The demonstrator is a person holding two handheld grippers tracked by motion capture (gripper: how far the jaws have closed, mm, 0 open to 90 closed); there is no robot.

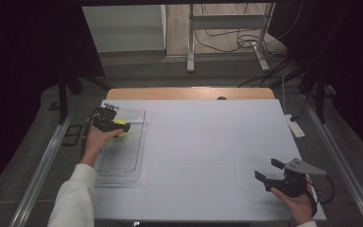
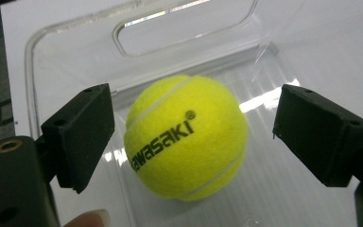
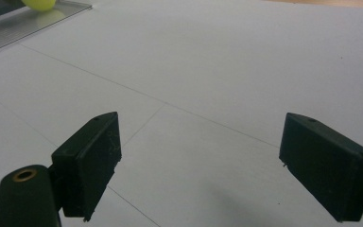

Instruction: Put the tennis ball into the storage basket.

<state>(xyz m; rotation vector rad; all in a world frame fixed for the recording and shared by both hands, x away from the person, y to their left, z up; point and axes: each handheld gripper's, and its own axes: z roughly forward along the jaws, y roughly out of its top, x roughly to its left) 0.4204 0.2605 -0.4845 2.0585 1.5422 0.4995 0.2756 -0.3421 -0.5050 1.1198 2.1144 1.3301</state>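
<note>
Nearest the person, at the right front of the white tabletop (image 1: 208, 142), the right gripper (image 1: 270, 171) rests low in its hand, pointing up the table toward the left, its fingers (image 3: 87, 163) spread wide over bare surface with nothing between them.

Farther off, at the left edge, the left gripper (image 1: 123, 126) is held by a hand with a white sleeve and reaches over the far end of a clear plastic tray (image 1: 142, 142). Its fingers (image 2: 78, 135) stand apart on either side of a yellow tennis ball (image 2: 186, 137) that lies in the tray near the handle cut-out; gaps show on both sides, so the ball is not gripped.

The ball looks light, springy and felt-covered, so it should grip well but could roll on the smooth tray. Taking it across its widest part seems safest.
</note>
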